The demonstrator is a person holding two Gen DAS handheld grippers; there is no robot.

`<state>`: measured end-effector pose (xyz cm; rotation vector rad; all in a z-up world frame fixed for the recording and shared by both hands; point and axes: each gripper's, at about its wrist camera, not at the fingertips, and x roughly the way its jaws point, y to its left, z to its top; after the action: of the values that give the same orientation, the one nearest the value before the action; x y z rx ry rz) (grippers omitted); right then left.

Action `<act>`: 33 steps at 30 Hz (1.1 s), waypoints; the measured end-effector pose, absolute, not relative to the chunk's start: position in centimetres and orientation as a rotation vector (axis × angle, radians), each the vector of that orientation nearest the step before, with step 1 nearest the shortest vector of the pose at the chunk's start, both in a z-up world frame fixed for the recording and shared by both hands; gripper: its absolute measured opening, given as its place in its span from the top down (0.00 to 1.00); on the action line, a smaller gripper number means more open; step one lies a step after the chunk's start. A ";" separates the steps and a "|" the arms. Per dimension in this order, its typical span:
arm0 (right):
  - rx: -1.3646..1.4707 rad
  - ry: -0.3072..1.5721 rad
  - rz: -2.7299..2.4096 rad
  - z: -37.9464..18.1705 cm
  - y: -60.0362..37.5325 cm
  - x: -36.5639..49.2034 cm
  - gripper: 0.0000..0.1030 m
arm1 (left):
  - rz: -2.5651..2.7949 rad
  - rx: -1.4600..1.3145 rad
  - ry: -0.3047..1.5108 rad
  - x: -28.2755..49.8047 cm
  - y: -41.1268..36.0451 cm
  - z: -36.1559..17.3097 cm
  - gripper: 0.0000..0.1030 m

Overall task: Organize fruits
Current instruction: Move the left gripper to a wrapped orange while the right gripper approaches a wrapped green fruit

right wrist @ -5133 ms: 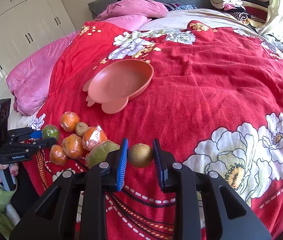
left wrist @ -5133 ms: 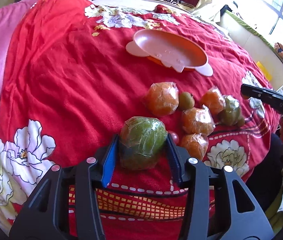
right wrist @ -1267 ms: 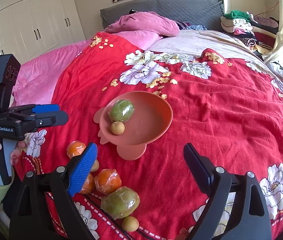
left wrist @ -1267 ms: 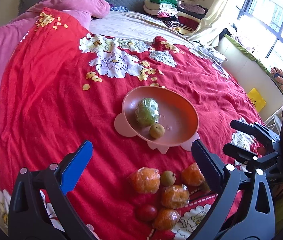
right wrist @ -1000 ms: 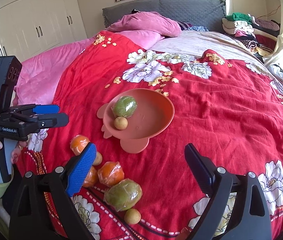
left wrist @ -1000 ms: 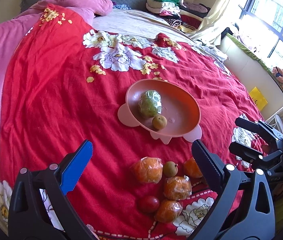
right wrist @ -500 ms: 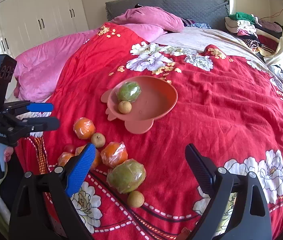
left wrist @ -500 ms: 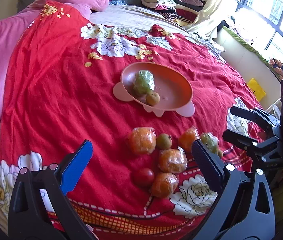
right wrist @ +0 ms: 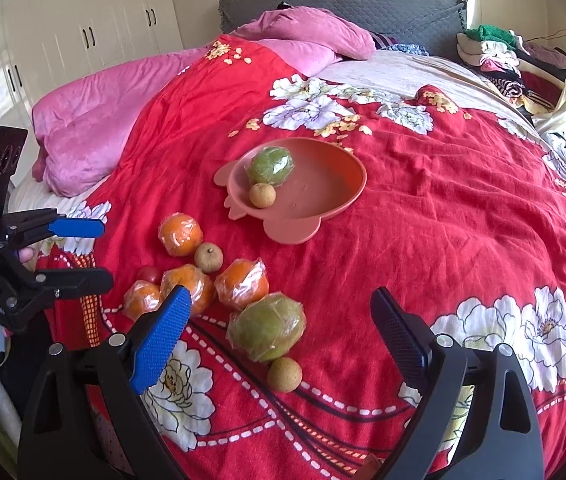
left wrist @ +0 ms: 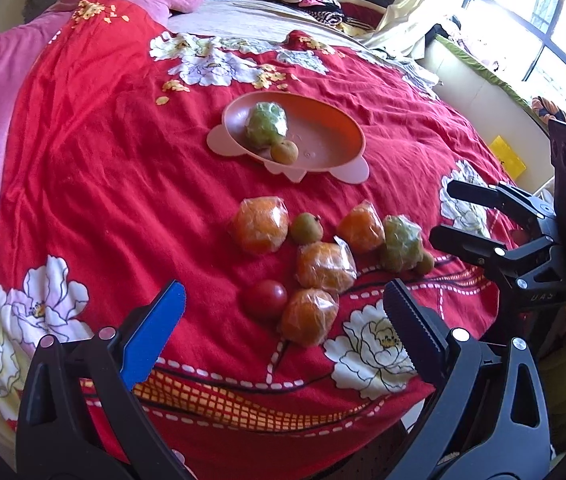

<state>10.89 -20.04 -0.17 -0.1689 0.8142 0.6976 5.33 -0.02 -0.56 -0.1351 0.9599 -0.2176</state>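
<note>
Straight ahead of the right gripper (right wrist: 279, 328), just beyond its wide-spread, empty jaws, sits the big plastic-wrapped green fruit (right wrist: 267, 333) w/ a small round tan fruit (right wrist: 284, 374) touching its near side. Left gripper (left wrist: 283, 320), also released & empty, faces the wrapped oranges (left wrist: 325, 267) instead. Right's nearer, I'd say; the pink scalloped plastic plate (right wrist: 335, 200) lies farther up the red floral bedspread (right wrist: 463, 220).

Left gripper (left wrist: 283, 320), fingers spread wide, nothing between them, hand partly visible on its grip at the frame edge; right gripper (right wrist: 279, 322), fingers likewise wide apart and empty, level beside the left.
</note>
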 end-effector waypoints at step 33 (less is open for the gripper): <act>-0.239 0.866 0.721 -2.6 -19.6 10.3 0.22 | -0.302 -0.185 1.067 5.6 -1.7 -5.0 0.55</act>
<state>10.30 -19.55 -2.58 -0.2390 0.8660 0.7213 5.59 -1.66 -4.96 -0.1854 1.0668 -0.3015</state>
